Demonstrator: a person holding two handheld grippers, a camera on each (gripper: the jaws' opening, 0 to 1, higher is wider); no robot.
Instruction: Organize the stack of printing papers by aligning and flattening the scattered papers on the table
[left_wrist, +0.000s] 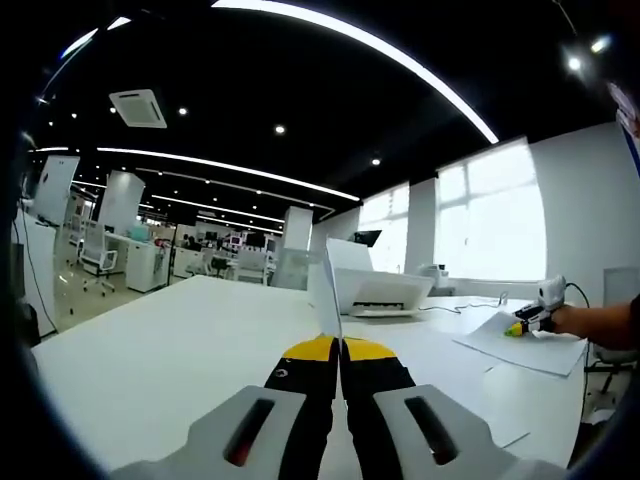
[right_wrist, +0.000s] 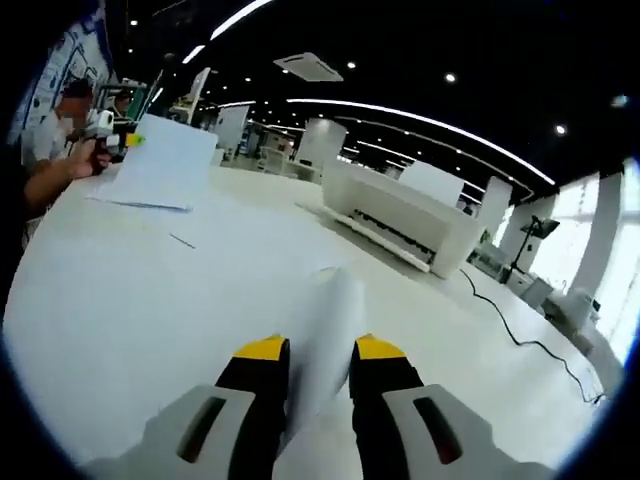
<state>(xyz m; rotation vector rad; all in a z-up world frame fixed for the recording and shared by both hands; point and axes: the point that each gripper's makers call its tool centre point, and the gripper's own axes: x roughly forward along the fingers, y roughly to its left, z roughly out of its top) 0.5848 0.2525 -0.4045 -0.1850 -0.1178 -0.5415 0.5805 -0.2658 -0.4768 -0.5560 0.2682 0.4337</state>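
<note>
In the left gripper view my left gripper (left_wrist: 338, 345) is shut on a thin white sheet (left_wrist: 327, 290). The sheet shows edge-on and rises from between the yellow tips. In the right gripper view my right gripper (right_wrist: 322, 350) has its jaws a little apart, with white paper (right_wrist: 328, 325) filling the gap and touching both. This paper curves up off the white table (right_wrist: 150, 300). A flat stack of papers (right_wrist: 155, 165) lies farther off on the table, also seen as papers (left_wrist: 525, 348), with another person's gripper (left_wrist: 530, 318) resting on it.
A white printer (left_wrist: 375, 290) stands on the table beyond the held sheet, also seen as printer (right_wrist: 400, 220), with a black cable (right_wrist: 510, 320) trailing from it. Another person's hand (right_wrist: 75, 160) holds a gripper (right_wrist: 105, 125) at the stack. Desks and chairs (left_wrist: 95, 255) stand beyond.
</note>
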